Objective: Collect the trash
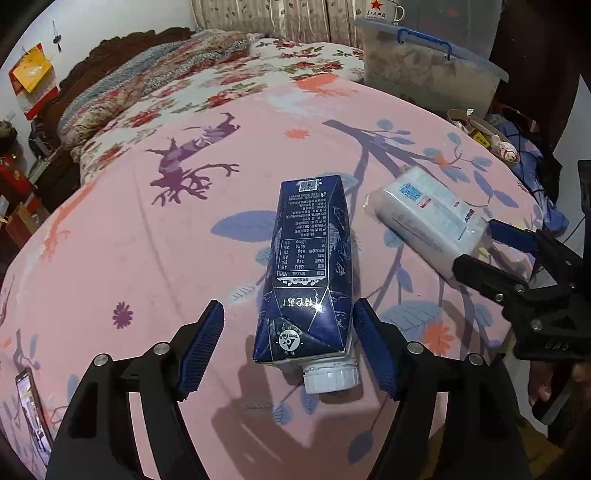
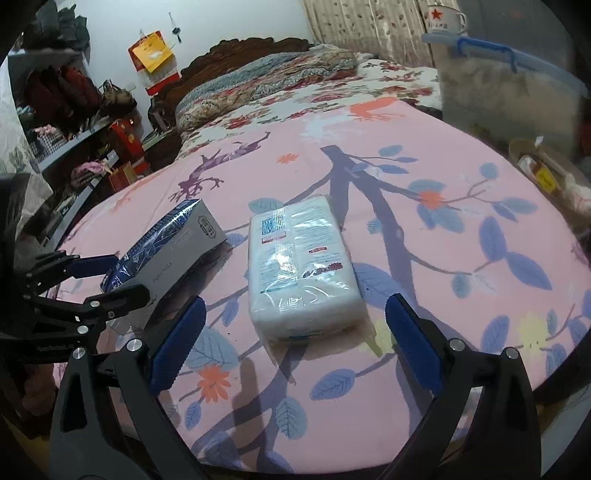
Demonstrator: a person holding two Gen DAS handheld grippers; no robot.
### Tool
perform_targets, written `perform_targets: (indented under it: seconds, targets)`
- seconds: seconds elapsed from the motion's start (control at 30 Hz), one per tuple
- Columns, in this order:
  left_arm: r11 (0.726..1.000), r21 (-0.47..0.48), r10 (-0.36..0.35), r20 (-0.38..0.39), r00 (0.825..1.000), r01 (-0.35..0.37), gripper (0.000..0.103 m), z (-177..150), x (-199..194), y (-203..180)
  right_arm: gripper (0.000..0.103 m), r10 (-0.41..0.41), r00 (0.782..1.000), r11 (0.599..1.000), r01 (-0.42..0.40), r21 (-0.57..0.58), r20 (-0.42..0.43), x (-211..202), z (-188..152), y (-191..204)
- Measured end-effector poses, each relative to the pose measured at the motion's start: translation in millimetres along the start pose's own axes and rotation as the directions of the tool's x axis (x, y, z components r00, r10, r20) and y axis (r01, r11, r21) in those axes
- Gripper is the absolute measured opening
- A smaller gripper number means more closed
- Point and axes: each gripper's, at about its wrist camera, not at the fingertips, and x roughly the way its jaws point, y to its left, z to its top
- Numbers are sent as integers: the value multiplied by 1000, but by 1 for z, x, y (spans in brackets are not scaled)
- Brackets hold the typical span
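A dark blue milk carton (image 1: pixel 310 258) with a white screw cap lies on its side on the pink bedspread (image 1: pixel 147 258), cap toward me. My left gripper (image 1: pixel 289 306) is open around its near end. The left pad stands well clear; the right pad is close beside the carton's edge. To the right lies a white tissue pack (image 2: pixel 299 266) in clear wrap. My right gripper (image 2: pixel 295 301) is open wide at its near end, both pads apart from it. Each gripper shows in the other's view: the right gripper (image 1: pixel 476 243) at the pack, the left gripper (image 2: pixel 127 277) at the carton (image 2: pixel 177 236).
A clear storage box with a blue lid (image 1: pixel 428 66) stands at the far right, a mug (image 1: pixel 380 11) on top. A round container of scraps (image 1: pixel 484 136) sits past the bed's right edge. A phone (image 1: pixel 31 410) lies near left. Folded quilts (image 1: pixel 147 81) fill the far end.
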Motion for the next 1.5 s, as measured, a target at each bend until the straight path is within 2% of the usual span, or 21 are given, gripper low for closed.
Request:
perform_targets:
  seconds: [0.53, 0.77, 1.5]
  targets:
    - [999, -42, -15, 20, 1000, 16, 75, -5, -6, 12, 97, 5, 1000, 1000, -5, 14, 14, -9, 7, 8]
    - [999, -50, -13, 50, 999, 15, 84, -5, -12, 17, 97, 6, 999, 1000, -6, 5, 33, -17, 9, 16]
    - [996, -81, -38, 58, 998, 43, 90, -11, -17, 28, 97, -3, 1000, 1000, 3, -1, 30, -18, 10, 26]
